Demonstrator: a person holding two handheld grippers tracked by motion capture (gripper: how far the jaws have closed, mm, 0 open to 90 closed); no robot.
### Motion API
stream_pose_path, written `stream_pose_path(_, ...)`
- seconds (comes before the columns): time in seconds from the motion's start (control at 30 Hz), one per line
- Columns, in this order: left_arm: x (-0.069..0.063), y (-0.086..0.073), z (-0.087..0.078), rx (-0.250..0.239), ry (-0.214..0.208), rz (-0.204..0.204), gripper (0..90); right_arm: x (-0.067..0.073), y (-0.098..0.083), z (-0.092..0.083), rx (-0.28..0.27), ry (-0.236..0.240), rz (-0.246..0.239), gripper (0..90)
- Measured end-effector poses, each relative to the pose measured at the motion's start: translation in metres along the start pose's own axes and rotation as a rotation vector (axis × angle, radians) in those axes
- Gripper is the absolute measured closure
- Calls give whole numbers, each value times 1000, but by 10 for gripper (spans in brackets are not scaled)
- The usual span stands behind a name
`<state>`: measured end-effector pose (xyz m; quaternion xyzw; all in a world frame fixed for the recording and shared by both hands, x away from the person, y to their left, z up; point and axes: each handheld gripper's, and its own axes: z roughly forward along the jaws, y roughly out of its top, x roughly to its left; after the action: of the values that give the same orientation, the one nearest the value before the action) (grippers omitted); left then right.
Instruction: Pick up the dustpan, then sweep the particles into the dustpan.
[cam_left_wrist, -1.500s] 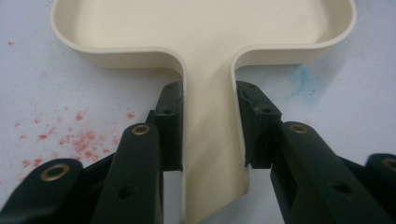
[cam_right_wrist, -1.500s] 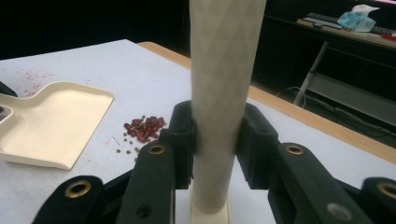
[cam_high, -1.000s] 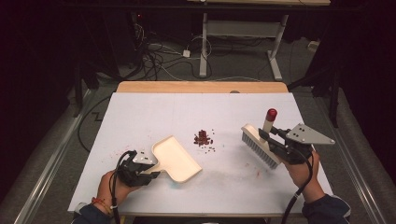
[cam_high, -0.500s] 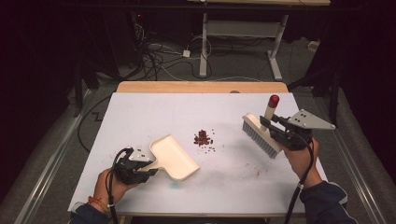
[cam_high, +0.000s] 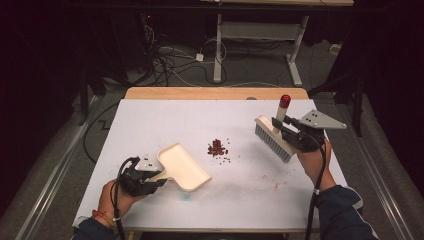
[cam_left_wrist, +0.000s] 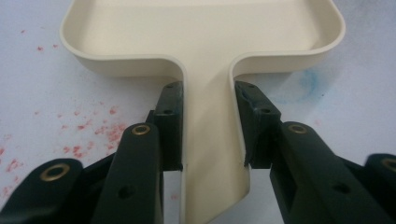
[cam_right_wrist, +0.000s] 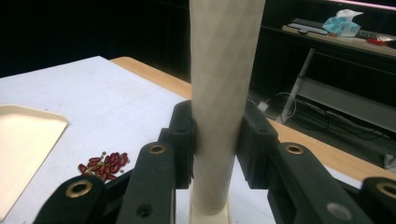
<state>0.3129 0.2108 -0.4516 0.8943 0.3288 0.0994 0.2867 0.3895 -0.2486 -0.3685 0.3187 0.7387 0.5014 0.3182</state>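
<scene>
High view: my left gripper (cam_high: 150, 179) has its fingers clamped on the dustpan (cam_high: 183, 166) handle, right gripper (cam_high: 292, 137) clamped on the brush (cam_high: 272, 137); I should sweep the beans (cam_high: 217, 147) mid-surface gently panward.

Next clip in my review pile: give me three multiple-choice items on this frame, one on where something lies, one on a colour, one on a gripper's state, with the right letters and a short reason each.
1. Where does the pile of beans lie?
A. inside the dustpan
B. on the white table top between the dustpan and the brush
C. on the floor

2. What colour is the tip of the brush handle?
A. red
B. blue
C. green

3. What is the left gripper doing?
A. hanging open above the table
B. shut on the brush
C. shut on the handle of the dustpan

Key: 1 B, the high view shows the pile on the table between both tools. 2 A, the handle's end is red. 3 C, its pads press both sides of the cream handle.
</scene>
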Motion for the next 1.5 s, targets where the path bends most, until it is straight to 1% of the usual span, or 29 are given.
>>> stream_pose_path(0.2,-2,0,1,-3,-8,4,633,-3,2,4,-6,-8,5,703)
stream_pose_path(0.27,-3,1,2,-4,-10,5,633,-5,6,8,-7,-13,5,703)
stream_pose_path(0.33,-3,1,3,-3,-10,5,633,-7,9,11,-23,-11,12,703)
stream_pose_path(0.4,-3,1,3,-2,-11,5,633,-7,12,16,-33,-10,36,702)
stream_pose_path(0.43,-3,1,3,-2,-11,5,632,-7,14,19,-33,-15,39,702)
stream_pose_path(0.47,-3,1,4,0,-12,3,633,-7,15,23,-33,-18,32,703)
stream_pose_path(0.63,-3,4,4,-2,-14,6,632,-3,18,49,-12,-4,2,702)
stream_pose_path(0.67,-2,4,4,-1,-16,5,632,-3,18,49,-12,-4,2,702)
stream_pose_path(0.7,-1,5,4,-1,-17,5,632,-1,20,61,-2,5,-6,702)
stream_pose_path(0.77,0,5,5,1,-20,5,632,1,22,72,9,10,-22,702)
stream_pose_path(0.8,0,5,5,-1,-20,3,632,1,22,72,9,10,-22,702)
stream_pose_path(0.83,0,5,6,-3,-22,-1,632,5,22,83,9,8,-36,702)
stream_pose_path(0.87,0,7,9,-2,-22,4,632,6,21,87,10,13,-34,702)
stream_pose_path(0.93,0,7,10,1,-21,9,632,9,19,96,2,24,-36,702)
stream_pose_path(0.97,-1,8,10,5,-21,13,632,9,19,96,2,24,-36,702)
stream_pose_path(1.0,-1,9,11,4,-21,16,632,11,17,100,-5,32,-42,702)
stream_pose_path(1.03,-2,10,12,8,-15,22,632,16,13,107,-17,53,-74,702)
stream_pose_path(1.1,-2,10,12,11,-12,24,632,23,8,115,-8,38,-76,702)
stream_pose_path(1.17,-2,11,13,11,-12,27,632,28,3,122,-5,57,-63,702)
stream_pose_path(1.23,-3,12,14,10,-9,30,632,33,1,125,-18,76,-53,703)
stream_pose_path(1.27,-3,12,14,8,-8,33,632,33,1,125,-18,76,-53,703)
stream_pose_path(1.3,-3,12,14,10,-8,34,631,38,1,126,-16,85,-63,703)
stream_pose_path(1.4,-4,13,17,9,-9,29,631,47,-1,125,-15,108,-60,699)
stream_pose_path(1.43,-4,13,17,9,-9,29,631,47,-1,125,-15,108,-60,699)
stream_pose_path(1.47,-6,14,18,8,-4,27,631,54,-2,123,-30,114,-65,699)
stream_pose_path(1.5,-7,14,19,6,-6,24,631,57,-3,122,-40,125,-61,699)
